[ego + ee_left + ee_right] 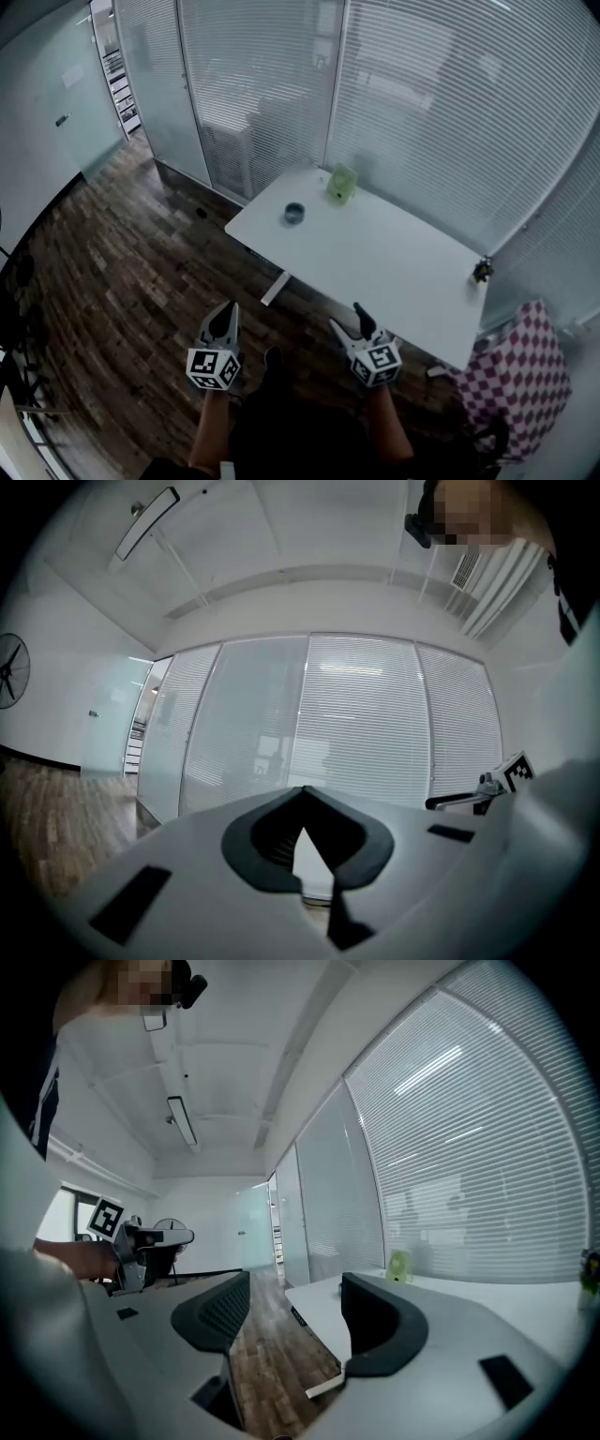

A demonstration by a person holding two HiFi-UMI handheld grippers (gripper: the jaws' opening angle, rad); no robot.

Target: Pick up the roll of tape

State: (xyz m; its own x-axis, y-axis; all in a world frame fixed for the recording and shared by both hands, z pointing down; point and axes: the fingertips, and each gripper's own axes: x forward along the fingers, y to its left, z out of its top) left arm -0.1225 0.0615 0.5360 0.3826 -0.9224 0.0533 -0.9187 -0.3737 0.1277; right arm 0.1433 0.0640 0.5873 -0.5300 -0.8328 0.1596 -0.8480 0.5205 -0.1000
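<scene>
The roll of tape (294,214) is a small blue ring lying flat near the far left end of the white table (394,272). Both grippers hover over the floor, short of the table's near edge and well away from the tape. My left gripper (228,311) has its jaw tips meeting, with nothing between them (302,794). To its right, my right gripper (361,317) points at the table with its jaws apart and empty (295,1283). I cannot make out the tape in either gripper view.
A pale green object (341,184) (400,1266) stands behind the tape by the table's far edge. A small dark item (483,271) sits at the right end. A checked pink seat (520,375) is at the right. Blinds and glass walls surround the wooden floor (141,272).
</scene>
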